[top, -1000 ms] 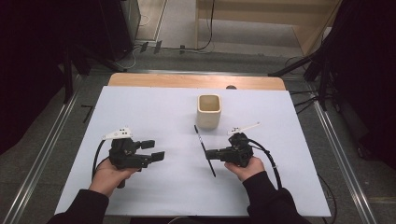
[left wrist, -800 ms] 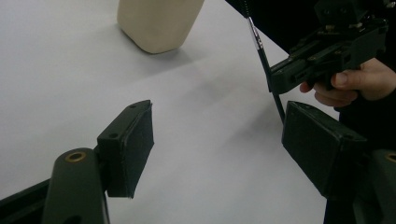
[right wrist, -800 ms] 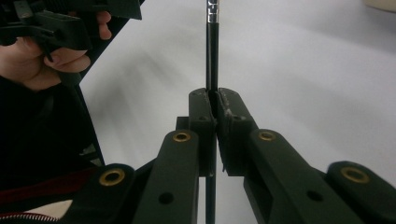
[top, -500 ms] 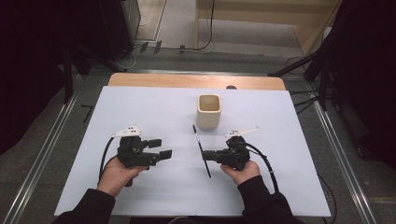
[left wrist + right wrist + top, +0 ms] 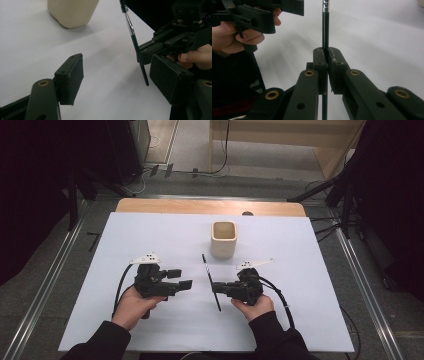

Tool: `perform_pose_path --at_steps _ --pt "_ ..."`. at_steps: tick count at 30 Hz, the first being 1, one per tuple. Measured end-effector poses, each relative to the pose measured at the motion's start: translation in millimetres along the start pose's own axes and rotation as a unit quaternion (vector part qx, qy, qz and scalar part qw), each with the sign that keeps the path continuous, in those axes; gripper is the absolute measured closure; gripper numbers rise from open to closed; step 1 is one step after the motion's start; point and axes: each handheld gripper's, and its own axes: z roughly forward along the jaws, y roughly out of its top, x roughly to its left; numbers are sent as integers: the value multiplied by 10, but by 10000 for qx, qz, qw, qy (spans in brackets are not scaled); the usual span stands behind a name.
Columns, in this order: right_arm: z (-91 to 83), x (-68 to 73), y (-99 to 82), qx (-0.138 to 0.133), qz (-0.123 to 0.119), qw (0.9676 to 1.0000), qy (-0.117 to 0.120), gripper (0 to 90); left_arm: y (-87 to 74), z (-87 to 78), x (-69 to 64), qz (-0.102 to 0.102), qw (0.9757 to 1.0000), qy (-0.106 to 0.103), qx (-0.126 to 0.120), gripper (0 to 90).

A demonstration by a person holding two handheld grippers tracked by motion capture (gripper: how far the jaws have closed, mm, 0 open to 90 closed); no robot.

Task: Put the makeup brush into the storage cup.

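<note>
White sheeting covers the table (image 5: 150, 235), with dark floor and cables beyond its far edge. Clamped between the jaws of the right gripper (image 5: 216, 288) is a thin black mascara-type brush (image 5: 210, 281) — its bristled tip points toward the cream square cup (image 5: 223, 239) that stands beyond the jaws, its plain end sticks out on the near side. In the right gripper view the pads are pressed fully together on the shaft (image 5: 325, 27), so the hold is on a very narrow line of contact.

Off to that claw's open side, the left gripper (image 5: 182, 279) stands with its jaws wide apart and nothing between them; they have just been closing a little. In the left gripper view the brush (image 5: 135, 42) sits just ahead of its far pad (image 5: 170, 80).

Likely risks, as I judge them: if the left claw closes on the shaft off-centre or at an angle, the slim brush may pivot or slide in the right pads — or spring free onto the table. Letting go on the right before the left has a firm bite would drop it. Carried to the cup tilted, the tip could catch the rim and tip the cup over.
</note>
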Motion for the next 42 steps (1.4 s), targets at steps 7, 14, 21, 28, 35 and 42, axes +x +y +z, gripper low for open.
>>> perform_pose_path --at_steps 7,14,21,28,35,42 --pt "37 18 -7 -63 -7 10000 -51 867 38 54 -18 -175 9998 -89 34 290" --pt "86 41 -16 -172 72 9998 -65 867 69 100 -45 -169 9998 -54 -16 301" --pt "118 69 -27 -261 130 9996 -50 867 99 154 -49 -289 9995 -79 -43 324" --pt "142 95 -33 -312 116 9994 -66 867 122 201 -48 -411 9991 -141 -9 356" --pt "175 124 -45 -380 130 9992 -72 867 135 234 -53 -429 9990 -128 -41 358" --pt "203 137 -61 -447 233 9987 -48 867 151 250 -40 -521 9985 -135 -108 394"
